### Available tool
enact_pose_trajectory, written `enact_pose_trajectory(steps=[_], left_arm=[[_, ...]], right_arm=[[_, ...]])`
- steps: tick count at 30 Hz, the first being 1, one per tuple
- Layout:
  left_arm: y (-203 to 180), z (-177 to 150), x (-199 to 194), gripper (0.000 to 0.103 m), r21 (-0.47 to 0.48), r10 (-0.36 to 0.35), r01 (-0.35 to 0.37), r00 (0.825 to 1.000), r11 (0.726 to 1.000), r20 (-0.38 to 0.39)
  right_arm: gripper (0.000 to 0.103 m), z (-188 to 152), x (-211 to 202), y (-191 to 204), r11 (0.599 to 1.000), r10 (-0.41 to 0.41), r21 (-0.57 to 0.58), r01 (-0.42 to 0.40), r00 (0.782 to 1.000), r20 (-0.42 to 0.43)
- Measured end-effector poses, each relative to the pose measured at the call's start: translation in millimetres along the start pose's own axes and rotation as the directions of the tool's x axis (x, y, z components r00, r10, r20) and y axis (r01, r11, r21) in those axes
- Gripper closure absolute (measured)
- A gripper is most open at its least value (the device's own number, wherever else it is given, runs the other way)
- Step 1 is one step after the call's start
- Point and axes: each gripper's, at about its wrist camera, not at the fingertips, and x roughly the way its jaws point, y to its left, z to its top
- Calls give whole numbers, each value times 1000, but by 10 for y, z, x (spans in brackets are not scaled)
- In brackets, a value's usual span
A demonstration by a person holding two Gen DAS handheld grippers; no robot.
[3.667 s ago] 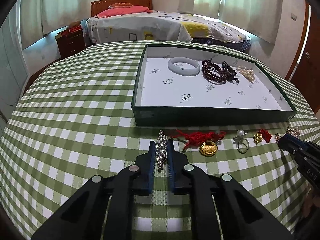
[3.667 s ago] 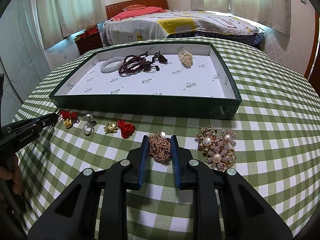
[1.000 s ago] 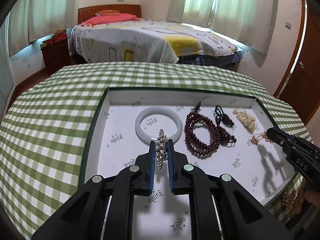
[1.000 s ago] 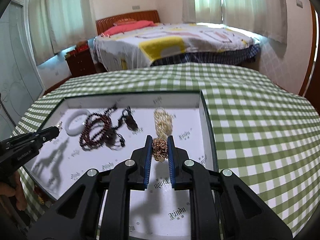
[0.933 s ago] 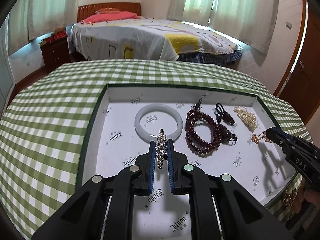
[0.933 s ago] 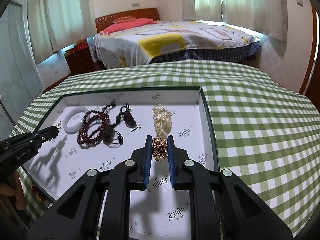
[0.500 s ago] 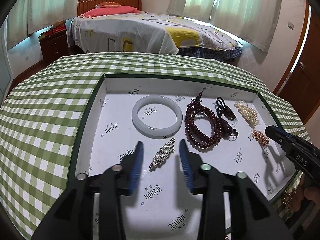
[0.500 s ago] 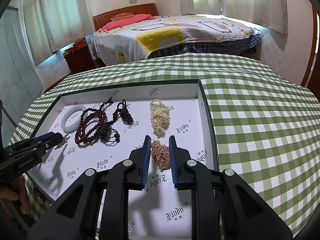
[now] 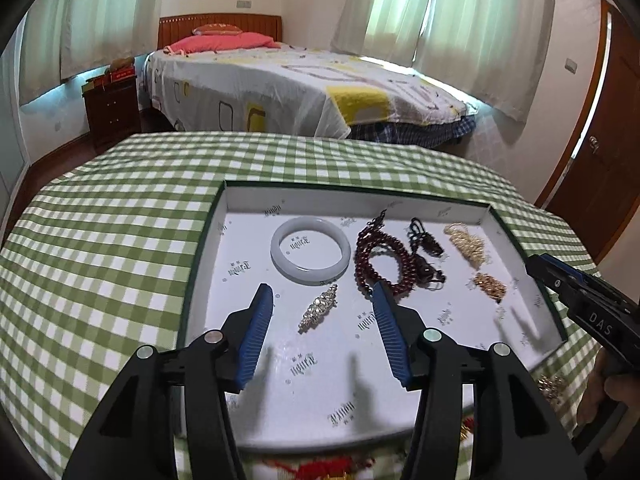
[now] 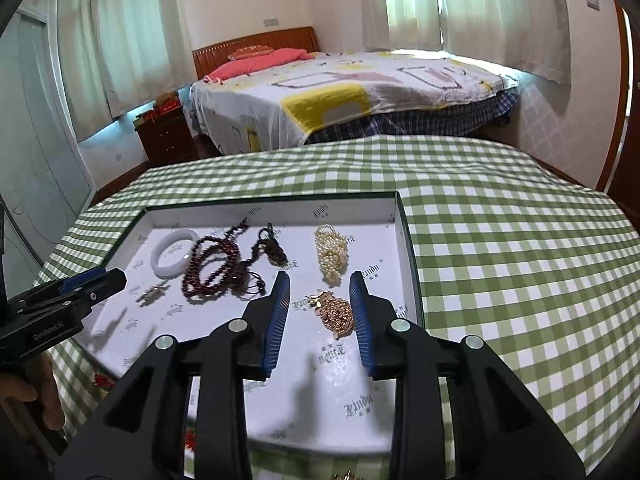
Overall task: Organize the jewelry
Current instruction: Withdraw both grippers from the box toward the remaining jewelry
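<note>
Jaws of both grippers stand wide apart, gripping nothing. Left gripper (image 9: 323, 322) hangs over the tray (image 9: 400, 201), a shallow green-walled box with a white printed lining, set on a green-checked tablecloth (image 9: 104, 248). Rhinestone brooch (image 9: 318, 307) lies flat on the lining between the two blue pads of the left gripper, nearer the tips, touching neither pad, tilted diagonally. Just beyond it toward the tray's far edge lies a white bangle (image 9: 309, 250); to the right of the bangle, dark red bead strands (image 9: 380, 254), then a dark corded pendant (image 9: 426, 248), partly tangled with the beads. Pearl bracelet (image 10: 331, 254) lies near the far right corner of the tray. Right gripper (image 10: 319, 314) hangs over the tray's right side; gold chain piece (image 10: 335, 314) rests on the lining between its pads, closer to the right pad, contact with that pad cannot be told. Pearls sit just beyond the gold piece, close but apart. Each gripper shows at the edge of the other's view, over the tray's side edges. Outside the tray's near edge, on the cloth, red cord (image 9: 320, 465) and a gold item (image 9: 550, 384) are partly visible, mostly hidden by the gripper bodies. Bed (image 9: 304, 80) and nightstand (image 9: 110, 110) stand behind the table.
</note>
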Motion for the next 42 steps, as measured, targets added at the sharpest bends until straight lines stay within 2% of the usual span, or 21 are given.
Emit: enact_pose_trajectory(steps=[11, 19, 28, 42], left_arm=[[-65, -254, -457, 52, 0, 3, -3, 999, 1000, 39], [-122, -602, -606, 52, 13, 3, -4, 1000, 1000, 13], [-157, -879, -534, 52, 4, 8, -8, 999, 1000, -44], [-166, -880, -249, 52, 24, 33, -31, 995, 999, -92]], right_arm=[[72, -283, -437, 89, 1000, -6, -6, 6, 1000, 5], [72, -567, -618, 32, 1000, -14, 6, 14, 1000, -25], [72, -833, -680, -2, 1000, -13, 18, 14, 998, -66], [72, -898, -645, -44, 999, -1, 39, 4, 997, -78]])
